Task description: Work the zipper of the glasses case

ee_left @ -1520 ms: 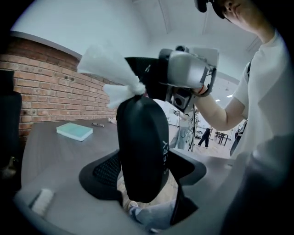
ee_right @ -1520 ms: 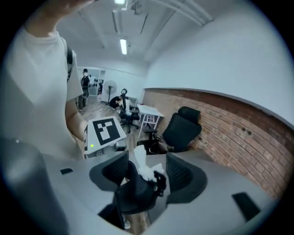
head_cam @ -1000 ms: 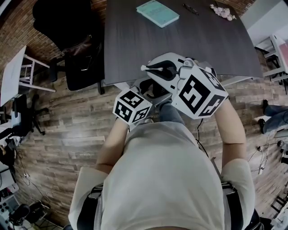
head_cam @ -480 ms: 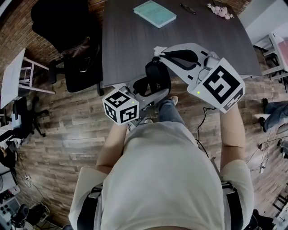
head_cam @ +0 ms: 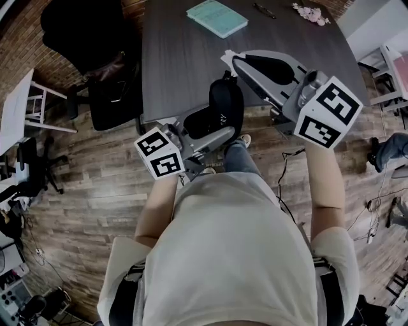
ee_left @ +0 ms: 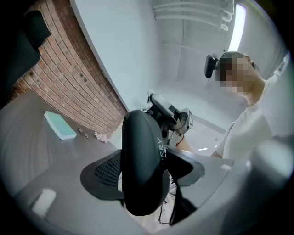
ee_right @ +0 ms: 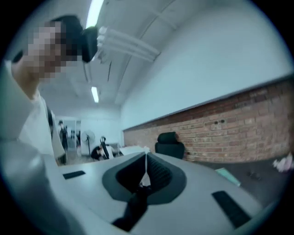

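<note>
While the black glasses case hangs clear of the surface, over its near edge and in front of the person's chest, it stands roughly on end between the jaws of the left gripper. Left gripper view: both pads press the case's sides. The jaws are wide and have just been closing, with the case between them.

Right gripper comes in from the right at the case's upper end. Right gripper view: the jaws are together, pinching a narrow dark tab, apparently the zipper pull.

Surface is dark with a wood grain. Toward its far edge lie a teal book, a pen and a small pink cluster, all well apart from the case. Black chair stands left of the surface. Plank floor below.
</note>
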The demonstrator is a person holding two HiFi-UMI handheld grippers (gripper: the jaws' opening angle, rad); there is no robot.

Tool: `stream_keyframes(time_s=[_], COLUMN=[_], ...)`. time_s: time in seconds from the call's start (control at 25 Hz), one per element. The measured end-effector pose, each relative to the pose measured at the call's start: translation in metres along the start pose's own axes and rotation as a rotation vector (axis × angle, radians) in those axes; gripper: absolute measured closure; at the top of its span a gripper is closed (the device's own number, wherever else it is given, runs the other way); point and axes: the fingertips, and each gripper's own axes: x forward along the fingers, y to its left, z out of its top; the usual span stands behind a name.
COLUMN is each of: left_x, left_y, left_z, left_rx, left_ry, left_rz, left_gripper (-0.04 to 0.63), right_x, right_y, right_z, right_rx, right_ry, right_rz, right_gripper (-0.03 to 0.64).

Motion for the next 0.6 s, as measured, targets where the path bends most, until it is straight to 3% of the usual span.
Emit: stream_keyframes(time_s=[0.12,0.2,0.32,0.44,0.6], left_x=[0.008,0.013,0.013,0.015,0.016], left_y=[-0.009,-0.013,-0.016,-0.023,-0.034], left_z=[-0.001,-0.002,-0.003,-0.002,-0.002], left_rx=[0.005,0.011,0.019,0.047,0.093], left_ry=[-0.006,-0.003,-0.001,0.01,0.044], left_rz=[-0.027,-0.04,-0.076,-0.141,-0.23], left_gripper=[0.29,0.287,0.285,0.285,0.281], right_x=[-0.004,-0.009,-0.017,-0.024,-0.028], right_y=[-0.007,-0.014,-0.021,-0.019,-0.014], right_z=[0.01,0.013,0.012,0.009,0.009], right_rx=[0.358,0.517,0.657,0.811,0.909], right_ry=[-0.233,-0.335,-0.403,-0.438,-0.455], right_rz=[0.096,0.136,0.183,0.287,0.395], right_gripper=[0.607,0.607,0.609,0.609,0.609])
